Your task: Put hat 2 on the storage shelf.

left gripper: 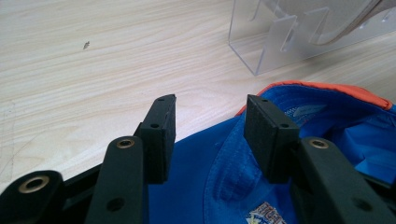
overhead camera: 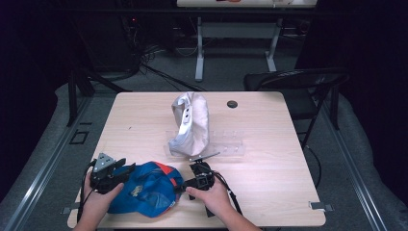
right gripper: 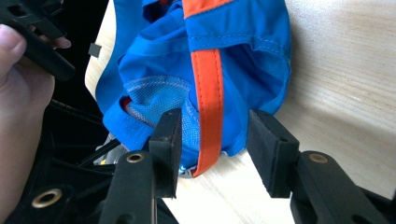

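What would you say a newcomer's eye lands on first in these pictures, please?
Probably the bright blue cap with orange trim, at the table's near edge between the left gripper and right gripper, both open. Next, the pale grey cap propped on a clear acrylic rack mid-table.

Wood table point(overhead camera: 269, 159), light grain. Small black disc point(overhead camera: 232, 104) near far edge. Dark folding chair point(overhead camera: 298, 84) at far-right corner. Beyond: white-legged table point(overhead camera: 235, 29), cables on grey floor point(overhead camera: 159, 72). Bkgd dark both sides.
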Available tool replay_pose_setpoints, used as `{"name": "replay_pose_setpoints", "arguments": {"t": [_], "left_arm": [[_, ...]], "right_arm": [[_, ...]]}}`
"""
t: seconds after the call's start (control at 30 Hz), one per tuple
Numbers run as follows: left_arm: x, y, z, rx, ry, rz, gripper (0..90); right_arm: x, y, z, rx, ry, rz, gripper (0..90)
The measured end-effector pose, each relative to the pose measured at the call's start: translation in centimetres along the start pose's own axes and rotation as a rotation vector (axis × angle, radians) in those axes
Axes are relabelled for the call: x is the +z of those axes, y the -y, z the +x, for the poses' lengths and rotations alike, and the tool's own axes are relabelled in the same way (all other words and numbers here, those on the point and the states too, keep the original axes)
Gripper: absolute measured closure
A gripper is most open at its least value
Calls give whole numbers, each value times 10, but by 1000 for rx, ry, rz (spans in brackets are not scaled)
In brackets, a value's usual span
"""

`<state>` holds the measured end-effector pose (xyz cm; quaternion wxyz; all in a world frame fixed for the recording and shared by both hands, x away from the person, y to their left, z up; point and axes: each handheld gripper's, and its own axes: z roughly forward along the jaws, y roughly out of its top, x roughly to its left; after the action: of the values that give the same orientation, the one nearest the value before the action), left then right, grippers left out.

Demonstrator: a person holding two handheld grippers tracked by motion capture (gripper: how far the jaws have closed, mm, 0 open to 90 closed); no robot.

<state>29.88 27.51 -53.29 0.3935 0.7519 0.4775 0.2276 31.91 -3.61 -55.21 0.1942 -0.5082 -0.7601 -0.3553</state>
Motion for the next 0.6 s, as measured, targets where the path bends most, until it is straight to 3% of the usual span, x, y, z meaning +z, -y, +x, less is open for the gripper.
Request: {"name": "replay_pose_setpoints", "arguments": {"t": [0.27,0.3,0.6], "left_arm": [[0,0,0,-2,-3,-3,543],[0,0,1,1,-3,-2,543],[0,0,-1,9,-3,0,542]], "right_arm": [[10,-1,0,28,-21,24,564],[12,-1,-1,4,-37,9,576],[5,-3,2,45,-84,19,698]]}}
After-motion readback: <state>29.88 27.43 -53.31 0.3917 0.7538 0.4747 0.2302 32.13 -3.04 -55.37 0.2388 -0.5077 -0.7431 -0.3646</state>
